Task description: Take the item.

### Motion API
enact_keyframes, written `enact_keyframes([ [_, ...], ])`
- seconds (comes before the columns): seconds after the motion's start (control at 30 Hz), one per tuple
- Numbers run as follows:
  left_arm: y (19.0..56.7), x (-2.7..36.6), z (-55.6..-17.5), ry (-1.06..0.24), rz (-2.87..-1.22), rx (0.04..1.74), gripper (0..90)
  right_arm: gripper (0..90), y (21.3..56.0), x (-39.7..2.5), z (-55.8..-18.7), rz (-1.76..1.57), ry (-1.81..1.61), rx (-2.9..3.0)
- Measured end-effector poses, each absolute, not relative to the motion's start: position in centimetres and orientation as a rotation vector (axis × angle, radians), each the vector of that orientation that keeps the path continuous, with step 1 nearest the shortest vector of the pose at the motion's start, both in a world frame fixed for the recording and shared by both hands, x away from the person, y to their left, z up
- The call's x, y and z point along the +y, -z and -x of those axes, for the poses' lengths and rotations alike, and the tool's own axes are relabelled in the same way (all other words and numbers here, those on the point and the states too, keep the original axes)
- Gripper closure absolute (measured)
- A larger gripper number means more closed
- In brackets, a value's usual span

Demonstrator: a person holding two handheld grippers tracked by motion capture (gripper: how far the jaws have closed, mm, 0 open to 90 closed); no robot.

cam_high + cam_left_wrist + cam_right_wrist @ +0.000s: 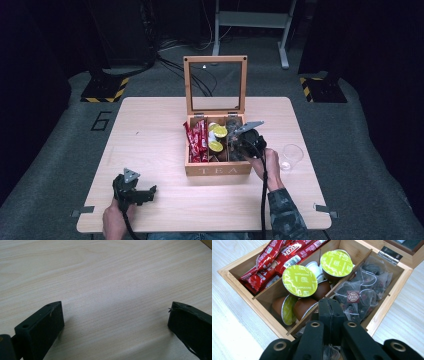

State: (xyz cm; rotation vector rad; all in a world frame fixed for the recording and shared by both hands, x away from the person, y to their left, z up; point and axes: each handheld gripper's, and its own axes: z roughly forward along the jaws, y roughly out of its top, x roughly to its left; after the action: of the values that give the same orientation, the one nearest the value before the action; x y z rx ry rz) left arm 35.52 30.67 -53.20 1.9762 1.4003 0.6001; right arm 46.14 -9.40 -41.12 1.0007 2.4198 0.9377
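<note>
Right gripper (239,141) is sitting over the right side of the wooden tea box (218,169), which is standing mid-table with its glass lid (215,85) propped upright. The high view gives placement but not jaw state or box contents in detail.

Right gripper view fills that in: the jaws are pressed together at the near end of the right-hand compartment, over the pile of tea bags (364,291). There is clear bag material bunched just below the jaws, but I can't tell if anything is actually pinched between them. The same view is showing green-lidded coffee capsules (299,280) in the middle compartment and red sachets (277,258) in the far one.

Left gripper (133,191) is resting near the table's (150,130) front-left corner, well apart from the box. Left gripper view is showing its jaws spread wide with bare wood grain between them, holding nothing.

The high view also has a clear plastic cup (292,156) standing just right of the box, beside the right hand (270,162).
</note>
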Motion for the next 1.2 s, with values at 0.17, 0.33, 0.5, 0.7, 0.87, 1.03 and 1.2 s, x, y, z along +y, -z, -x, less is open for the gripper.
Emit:
enact_keyframes([
  [0.17,53.2,30.7,-35.5,-0.600,-1.976,1.401,0.3,90.0,40.4,-9.4,-46.0,-0.978,-0.941,2.413],
  [0.33,53.2,30.7,-35.5,-0.600,-1.976,1.401,0.2,90.0,39.6,-9.8,-45.7,-0.965,-0.955,2.398],
  [0.5,53.2,30.7,-35.5,-0.604,-1.984,1.395,0.2,90.0,39.0,-10.3,-45.5,-0.966,-0.965,2.379],
  [0.7,53.2,30.7,-35.5,-0.604,-1.985,1.394,0.3,90.0,37.9,-11.0,-45.1,-0.957,-0.970,2.354],
  [0.87,53.2,30.7,-35.5,-0.604,-1.985,1.394,0.2,90.0,37.4,-11.4,-44.9,-0.955,-0.975,2.331],
  [1.03,53.2,30.7,-35.5,-0.603,-1.985,1.393,0.3,90.0,36.5,-12.1,-44.4,-0.971,-0.945,2.325],
  [1.2,53.2,30.7,-35.5,-0.604,-1.985,1.393,0.2,90.0,36.2,-13.0,-44.2,-0.994,-0.957,2.302],
])
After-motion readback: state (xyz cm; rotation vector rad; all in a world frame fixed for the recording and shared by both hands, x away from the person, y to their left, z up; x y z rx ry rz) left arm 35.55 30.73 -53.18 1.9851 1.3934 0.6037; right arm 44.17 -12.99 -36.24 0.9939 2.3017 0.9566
